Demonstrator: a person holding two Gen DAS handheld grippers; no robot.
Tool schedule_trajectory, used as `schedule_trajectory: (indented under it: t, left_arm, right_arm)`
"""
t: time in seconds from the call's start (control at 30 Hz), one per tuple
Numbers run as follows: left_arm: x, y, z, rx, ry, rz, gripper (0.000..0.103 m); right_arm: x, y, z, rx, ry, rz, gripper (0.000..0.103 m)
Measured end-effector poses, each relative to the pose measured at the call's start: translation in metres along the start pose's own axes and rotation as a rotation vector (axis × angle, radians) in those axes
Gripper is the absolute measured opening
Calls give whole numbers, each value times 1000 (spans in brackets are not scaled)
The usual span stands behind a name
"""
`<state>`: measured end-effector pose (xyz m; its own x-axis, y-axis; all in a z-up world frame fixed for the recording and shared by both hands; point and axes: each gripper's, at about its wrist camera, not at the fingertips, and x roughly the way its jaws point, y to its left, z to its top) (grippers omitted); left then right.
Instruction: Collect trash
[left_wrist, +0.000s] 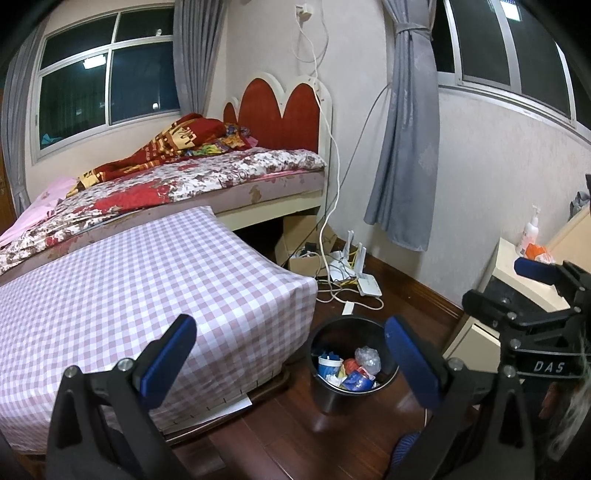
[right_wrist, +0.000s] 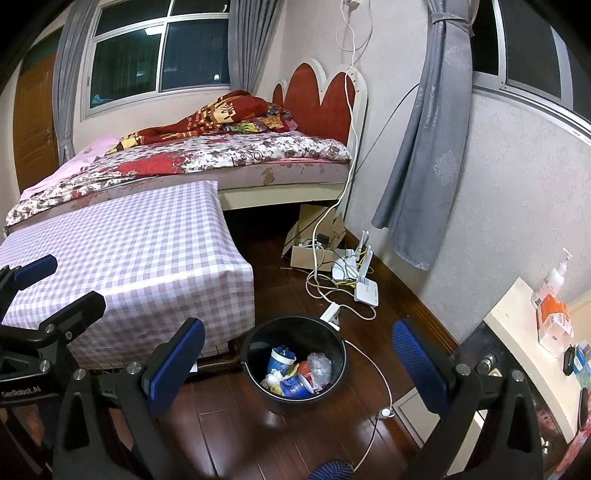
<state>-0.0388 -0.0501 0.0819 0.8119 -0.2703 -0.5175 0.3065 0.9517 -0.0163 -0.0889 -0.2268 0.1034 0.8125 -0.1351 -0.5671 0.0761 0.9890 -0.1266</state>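
Black trash bin (left_wrist: 352, 365) stands on the dark wood floor (right_wrist: 273, 446), just beside the corner of the table under the pink checked cloth (left_wrist: 147, 295), with the white bedside cabinet (right_wrist: 517, 332) on its other side. A white cable (right_wrist: 373, 369) trails past its rim.

Contents, seen from both wrist views: a blue-and-white paper cup (right_wrist: 281, 360), a crumpled clear plastic wrapper (right_wrist: 319, 365), a blue packet (right_wrist: 295, 386), white tissue scraps (right_wrist: 273, 380), something red between them. The bin is under half full.

Left gripper (left_wrist: 291, 362): blue pads wide apart, nothing between them, held above and short of the bin. Right gripper (right_wrist: 299, 365): likewise spread and empty, bin framed between its fingers.

No loose litter visible on the cloth or the floor near the bin; judgement: collection looks mostly done, possibly the bin itself is next.

Handling, judged:
- Bin is rigid plastic and light with this load. Best hold is a pinch over the rim wall, one pad inside, one outside. The smooth wall may slip, so keep it upright.
- Wrapper and tissue are soft, near weightless and crush easily.
- Cup dents under a squeeze.
- Watch the cable when lifting.
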Motion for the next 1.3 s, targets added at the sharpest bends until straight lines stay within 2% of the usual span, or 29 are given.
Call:
schedule_trajectory:
  t: [1.3]
  left_arm:
    - [2, -10, 4, -1, 4, -12, 102]
  right_arm:
    - [0, 0, 1, -1, 1, 1, 102]
